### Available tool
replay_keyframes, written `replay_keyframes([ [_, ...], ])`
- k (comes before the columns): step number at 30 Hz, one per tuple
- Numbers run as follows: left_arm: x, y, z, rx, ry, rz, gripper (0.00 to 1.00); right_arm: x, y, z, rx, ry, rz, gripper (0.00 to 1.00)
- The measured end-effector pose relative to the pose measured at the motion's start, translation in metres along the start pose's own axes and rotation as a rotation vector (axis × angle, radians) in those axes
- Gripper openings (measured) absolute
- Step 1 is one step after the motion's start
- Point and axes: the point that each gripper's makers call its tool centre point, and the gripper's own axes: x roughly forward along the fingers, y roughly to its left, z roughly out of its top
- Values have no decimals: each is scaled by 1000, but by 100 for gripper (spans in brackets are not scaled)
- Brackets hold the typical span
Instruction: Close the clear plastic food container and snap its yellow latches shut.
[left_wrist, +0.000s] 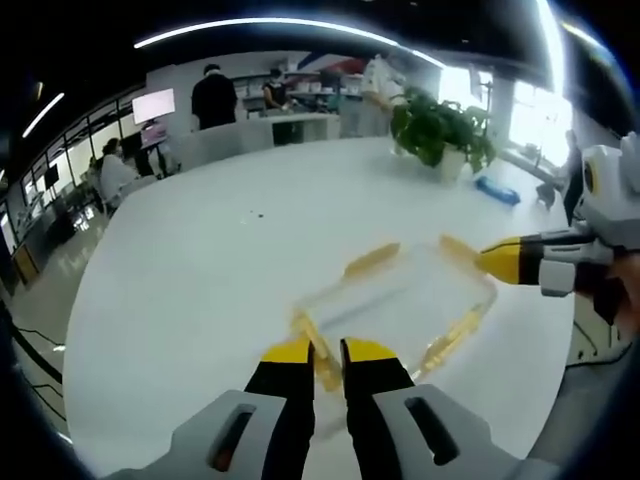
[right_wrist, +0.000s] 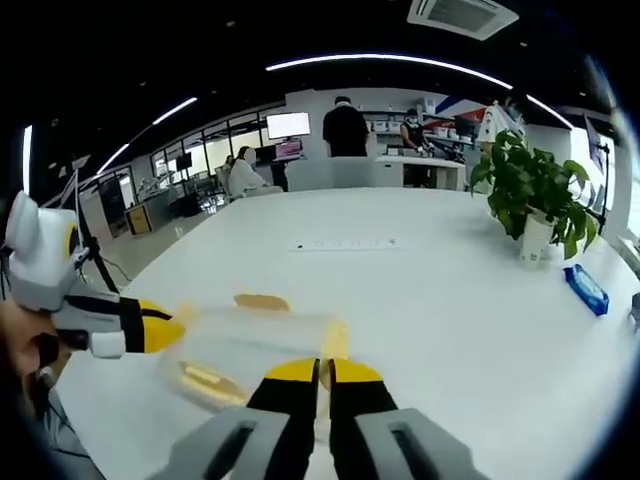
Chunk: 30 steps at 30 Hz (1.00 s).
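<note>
The clear plastic container (left_wrist: 400, 300) lies on the white table (left_wrist: 200, 270) with its lid on. Its yellow latches (left_wrist: 372, 262) stick out from the sides. My left gripper (left_wrist: 326, 352) is at the container's near end, its jaws closed on the yellow latch (left_wrist: 322, 368) that runs through the narrow slit between them. My right gripper (left_wrist: 497, 262) comes in from the right, shut, with its tip against the far-end latch (left_wrist: 458, 248). In the right gripper view the container (right_wrist: 255, 345) lies just ahead of my shut right gripper (right_wrist: 325, 372), which touches a latch (right_wrist: 336, 338). The left gripper (right_wrist: 160, 325) meets the container's left end.
A potted plant (right_wrist: 530, 190) and a blue packet (right_wrist: 586, 288) stand on the table's far right. A strip of small marks (right_wrist: 340, 243) lies mid-table. People stand at counters and desks (right_wrist: 345, 130) beyond the table. The table edge (left_wrist: 540, 400) runs close to the container.
</note>
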Motion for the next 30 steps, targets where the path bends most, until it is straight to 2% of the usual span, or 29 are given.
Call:
replay_keyframes([
  [12, 2, 6, 10, 1, -44, 18, 6, 4, 1, -1, 7, -19, 3, 0],
  [17, 4, 4, 4, 4, -37, 10, 6, 5, 0, -14, 8, 13, 1, 0],
  [20, 4, 5, -4, 0, -24, 8, 6, 5, 1, -16, -1, 22, 3, 0],
  [30, 4, 6, -4, -15, -38, 19, 5, 7, 1, -15, -13, 18, 10, 0],
])
